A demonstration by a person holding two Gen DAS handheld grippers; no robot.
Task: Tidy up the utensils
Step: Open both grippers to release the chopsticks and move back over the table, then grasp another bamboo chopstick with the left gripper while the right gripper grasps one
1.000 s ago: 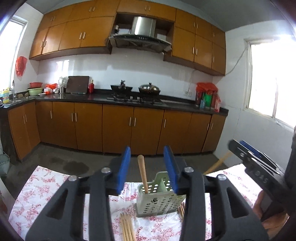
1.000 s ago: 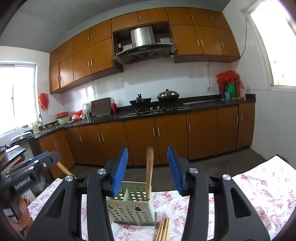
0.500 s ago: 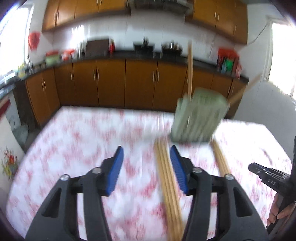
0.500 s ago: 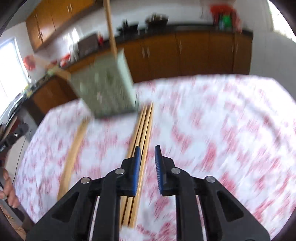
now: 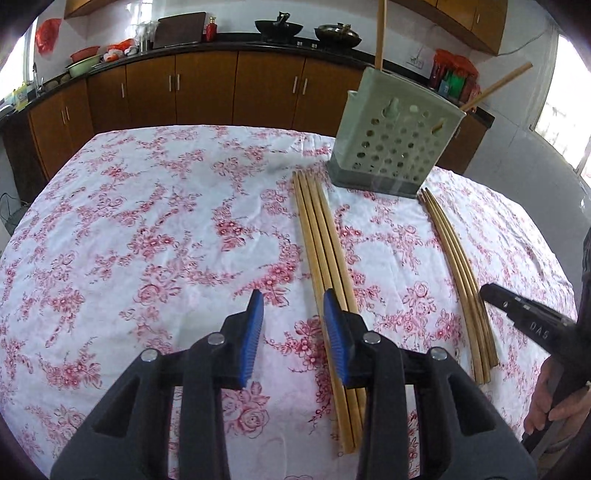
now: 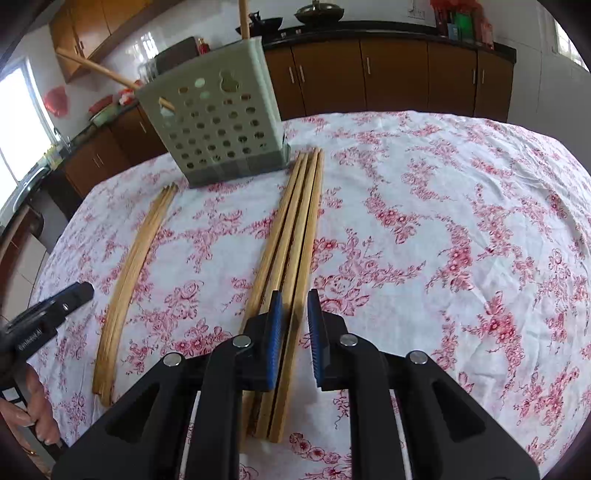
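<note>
Right wrist view shows the right gripper straddling a chopstick bundle, jaws narrowly parted, likely lining up a pinch. Toward 11 o'clock stands the utensil holder. Left gripper hovers spread, holding nothing.

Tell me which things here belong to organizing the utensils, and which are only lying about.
Belong to the job:
- green perforated utensil holder, two wooden sticks already in it
- two bundles of wooden chopsticks
- left claw, open
- right claw, open over a bundle

Only lying about:
- floral tablecloth
- wok and lidded pot on the counter
- red bottle
</note>
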